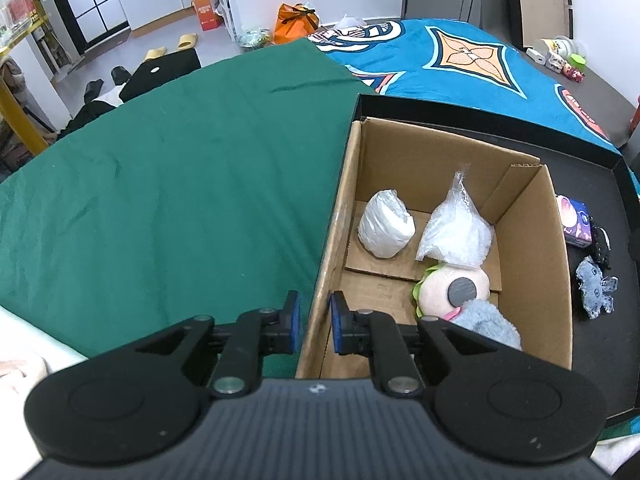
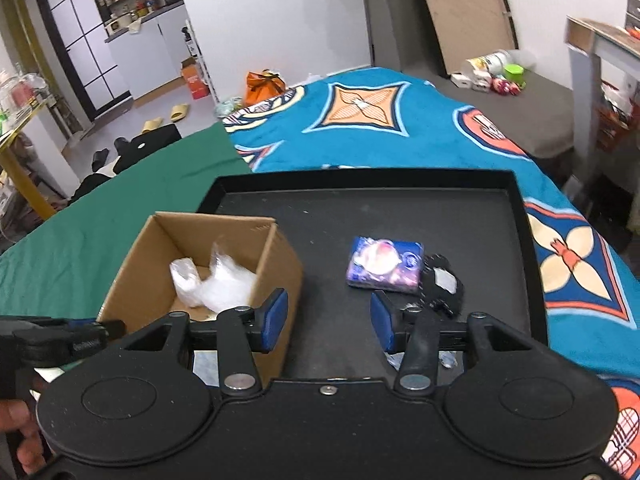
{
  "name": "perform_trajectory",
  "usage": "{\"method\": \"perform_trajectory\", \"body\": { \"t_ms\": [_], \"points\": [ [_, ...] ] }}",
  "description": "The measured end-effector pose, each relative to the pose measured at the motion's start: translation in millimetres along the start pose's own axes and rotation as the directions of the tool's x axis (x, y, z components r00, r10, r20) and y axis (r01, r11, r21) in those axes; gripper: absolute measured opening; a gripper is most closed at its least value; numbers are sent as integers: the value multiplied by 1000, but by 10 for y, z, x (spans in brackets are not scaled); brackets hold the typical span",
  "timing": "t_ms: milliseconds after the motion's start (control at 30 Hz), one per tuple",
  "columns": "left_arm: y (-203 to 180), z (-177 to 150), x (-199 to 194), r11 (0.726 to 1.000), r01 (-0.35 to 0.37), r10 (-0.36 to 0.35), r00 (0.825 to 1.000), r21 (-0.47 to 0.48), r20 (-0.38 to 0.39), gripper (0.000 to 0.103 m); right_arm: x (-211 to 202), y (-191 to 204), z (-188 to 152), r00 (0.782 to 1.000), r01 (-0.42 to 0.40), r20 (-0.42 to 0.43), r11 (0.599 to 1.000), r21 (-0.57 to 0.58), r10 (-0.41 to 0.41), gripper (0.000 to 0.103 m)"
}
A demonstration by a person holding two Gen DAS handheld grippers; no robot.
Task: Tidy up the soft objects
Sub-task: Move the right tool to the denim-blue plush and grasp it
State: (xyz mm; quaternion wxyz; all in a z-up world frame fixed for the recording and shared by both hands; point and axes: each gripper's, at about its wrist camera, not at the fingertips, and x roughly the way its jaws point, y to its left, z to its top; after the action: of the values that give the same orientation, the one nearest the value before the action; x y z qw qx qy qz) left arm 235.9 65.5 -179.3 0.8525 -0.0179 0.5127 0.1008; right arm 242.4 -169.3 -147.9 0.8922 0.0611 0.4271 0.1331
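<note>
A cardboard box stands in a black tray. It holds a white wrapped bundle, a clear plastic bag, a pink plush and a light blue fuzzy item. My left gripper straddles the box's left wall with a small gap, not clamped. My right gripper is open and empty above the tray. A purple tissue pack, a black soft item and a blue-grey plush lie on the tray.
The tray sits on a bed with a green sheet and a blue patterned blanket. Small toys and containers sit on a grey surface at the far right. Slippers and bags lie on the floor beyond.
</note>
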Motion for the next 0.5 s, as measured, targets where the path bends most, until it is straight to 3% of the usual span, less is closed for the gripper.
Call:
{"method": "perform_trajectory", "body": {
  "t_ms": [233,300,500],
  "points": [
    [-49,1,-48,999,-30,30,999,16,16,19,14,-171,-91,1000,-7,-10,1000,21,7,47],
    [-66,-6,-78,999,-30,29,999,28,30,31,31,-225,-114,1000,-8,-14,1000,29,8,49],
    [-127,-11,-88,996,-69,66,997,60,37,50,108,-406,-222,1000,-14,-20,999,51,15,51]
  ]
}}
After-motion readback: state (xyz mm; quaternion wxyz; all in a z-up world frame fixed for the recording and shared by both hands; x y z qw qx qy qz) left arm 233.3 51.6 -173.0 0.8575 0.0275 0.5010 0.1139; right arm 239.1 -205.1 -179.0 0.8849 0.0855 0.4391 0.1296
